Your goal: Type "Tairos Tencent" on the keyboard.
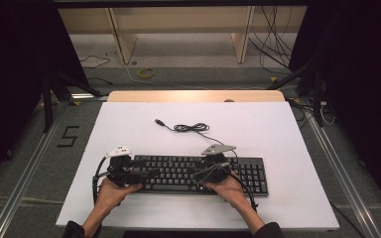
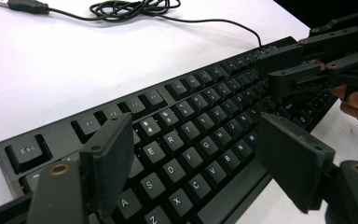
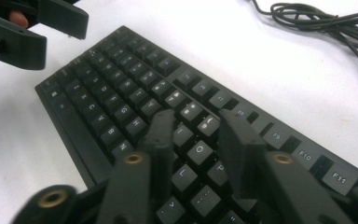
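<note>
A black keyboard [image 1: 201, 173] lies flat near the person's edge of the white surface [image 1: 129, 124], its cable [image 1: 191, 127] trailing away in a loose coil with the plug lying free. The left hand-held gripper [image 2: 200, 154] hovers over the keyboard's left end with its jaws spread wide and nothing between them. The right hand-held gripper [image 3: 193, 133] sits low over the keys right of the middle, its jaws drawn close together but released, clasping nothing; whether the tips touch the keys cannot be told.
</note>
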A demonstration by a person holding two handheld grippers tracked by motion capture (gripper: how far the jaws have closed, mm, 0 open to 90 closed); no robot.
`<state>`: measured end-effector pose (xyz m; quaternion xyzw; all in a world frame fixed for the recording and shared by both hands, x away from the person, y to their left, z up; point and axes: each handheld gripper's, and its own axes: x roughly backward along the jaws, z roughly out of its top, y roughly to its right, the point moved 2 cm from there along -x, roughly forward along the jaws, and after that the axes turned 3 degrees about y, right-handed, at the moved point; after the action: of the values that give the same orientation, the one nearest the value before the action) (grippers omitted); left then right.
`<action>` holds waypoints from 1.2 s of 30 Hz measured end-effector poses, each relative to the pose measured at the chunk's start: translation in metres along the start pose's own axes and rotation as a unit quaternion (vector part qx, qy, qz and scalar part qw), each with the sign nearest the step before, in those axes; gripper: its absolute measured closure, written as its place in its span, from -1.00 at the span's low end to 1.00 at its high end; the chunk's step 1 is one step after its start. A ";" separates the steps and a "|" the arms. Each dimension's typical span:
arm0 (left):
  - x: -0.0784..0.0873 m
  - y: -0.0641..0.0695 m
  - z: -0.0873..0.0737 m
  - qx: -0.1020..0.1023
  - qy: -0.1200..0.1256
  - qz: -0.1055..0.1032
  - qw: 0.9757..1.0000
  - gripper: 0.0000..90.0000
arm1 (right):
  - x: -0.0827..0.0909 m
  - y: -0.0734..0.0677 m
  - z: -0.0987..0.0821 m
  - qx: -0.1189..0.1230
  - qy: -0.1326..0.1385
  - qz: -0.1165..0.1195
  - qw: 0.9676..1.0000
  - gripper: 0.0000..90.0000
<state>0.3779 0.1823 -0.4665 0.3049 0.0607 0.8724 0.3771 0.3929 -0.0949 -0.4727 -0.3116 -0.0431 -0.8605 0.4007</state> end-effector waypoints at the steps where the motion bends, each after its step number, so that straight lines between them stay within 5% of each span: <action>1: 0.001 0.000 -0.001 0.001 -0.001 0.000 1.000 -0.38 | -0.001 0.000 0.000 0.002 -0.002 0.001 1.000 0.56; 15: 0.004 0.002 -0.008 0.004 0.007 -0.002 1.000 -0.39 | -0.009 0.001 -0.002 0.005 -0.012 0.001 1.000 0.99; 36: 0.012 0.003 -0.015 0.007 0.016 -0.008 1.000 -0.39 | -0.018 0.000 -0.006 0.007 -0.035 -0.005 0.999 1.00</action>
<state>0.3611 0.1904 -0.4720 0.2933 0.0752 0.8734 0.3814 0.3985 -0.0845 -0.4883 -0.3385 -0.0643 -0.8506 0.3971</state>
